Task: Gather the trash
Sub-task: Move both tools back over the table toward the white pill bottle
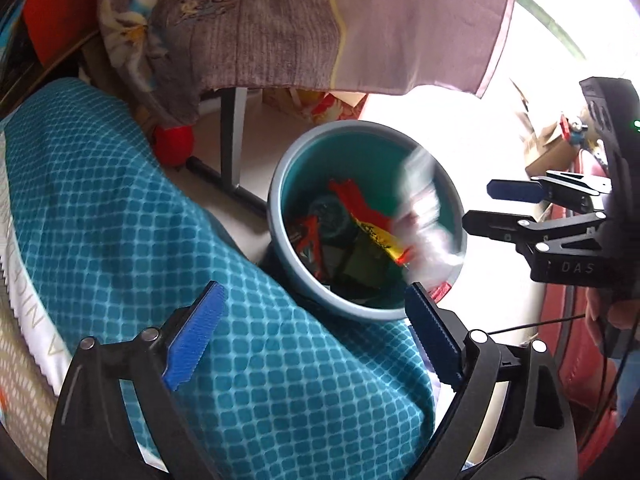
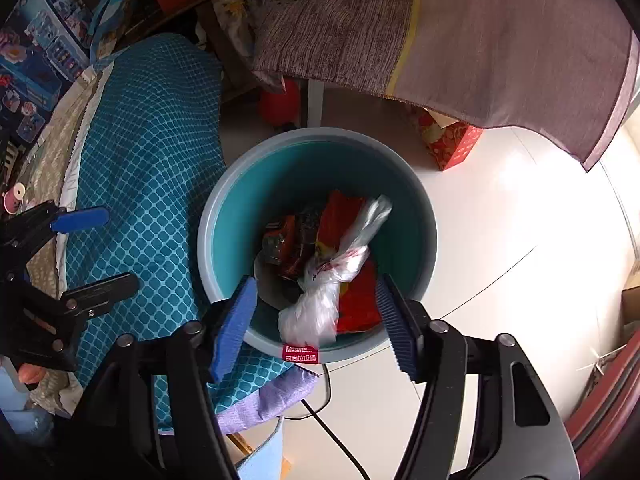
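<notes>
Item: round trash bin (image 2: 224, 216), grey rim, teal inside wall, standing upright on a pale glossy floor (image 2: 500, 240), mouth up; its near rim carries a small red label (image 2: 301, 353) with white print. It stands just beside a teal checked cover (image 2: 148, 184) draped over a low piece of furniture, and in front of a table hung with a brown-grey cloth (image 2: 460, 40). Contents: a clear plastic bag (image 2: 332, 280), knotted near its middle, lying inside the bin with its long axis running from the near rim up and away toward the right wall in the right wrist view; its bulkier end is nearest the camera and its thin tail points to the far right. In the left wrist view the same bag is motion-blurred, so its exact lie there cannot be told. Beneath and beside it: a red and yellow wrapper (image 2: 352, 304) and dark wrappers (image 2: 288, 248) at the bottom. Left gripper (image 1: 312, 332): blue-padded jaws spread wide, nothing between them, one finger over the teal cover and the other at the bin's near rim. Right gripper (image 2: 316, 320): jaws parted over the near part of the bin, the bag seen between them but below, neither pad touching it. Other: a red patterned box (image 2: 452, 144) on the floor under the table; a black cable (image 2: 320, 412) on the floor near the bin.
</notes>
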Motion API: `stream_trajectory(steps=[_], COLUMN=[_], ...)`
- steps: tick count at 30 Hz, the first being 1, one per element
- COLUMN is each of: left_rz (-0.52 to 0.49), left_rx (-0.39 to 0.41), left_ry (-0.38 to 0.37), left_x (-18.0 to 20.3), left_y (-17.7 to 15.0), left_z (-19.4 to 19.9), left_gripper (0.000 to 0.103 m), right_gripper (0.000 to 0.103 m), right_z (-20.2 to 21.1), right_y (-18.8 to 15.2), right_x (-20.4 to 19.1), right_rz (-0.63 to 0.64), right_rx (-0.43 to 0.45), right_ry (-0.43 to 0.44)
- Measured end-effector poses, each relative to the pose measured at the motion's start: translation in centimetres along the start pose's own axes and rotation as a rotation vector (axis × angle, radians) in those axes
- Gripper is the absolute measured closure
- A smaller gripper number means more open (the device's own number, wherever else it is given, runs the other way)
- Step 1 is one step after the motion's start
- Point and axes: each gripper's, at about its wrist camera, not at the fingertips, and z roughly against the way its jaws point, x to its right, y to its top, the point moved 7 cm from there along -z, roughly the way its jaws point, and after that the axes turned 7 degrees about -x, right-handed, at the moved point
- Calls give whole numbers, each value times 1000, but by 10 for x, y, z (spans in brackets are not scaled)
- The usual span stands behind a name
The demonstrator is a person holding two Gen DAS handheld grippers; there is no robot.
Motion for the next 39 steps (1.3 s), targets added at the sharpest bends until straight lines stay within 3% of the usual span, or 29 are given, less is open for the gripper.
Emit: stream_trajectory(steps=[4,12,17,26,39], left_rz=[18,46,66,131,317], left_rx=[13,38,72,129,215], left_ry=[-8,-12,-16,-6,91], left_x=[-6,-19,-25,-57,-155], left_y=[-7,-27,-43,-97,-224], left_z=[10,32,54,98,162], left_gripper=[9,7,7,6,6], right_gripper=[31,30,30,27,27], right_z=[5,9,23,47,41], right_y=[-1,-18,-31,-58,-91], right_x=[2,-14,-43,-140,-305], right_rz=[-19,-15,1,59,281], right_rx=[0,-35,-29,10,3], right_ry=[-15,-50,-43,17,34])
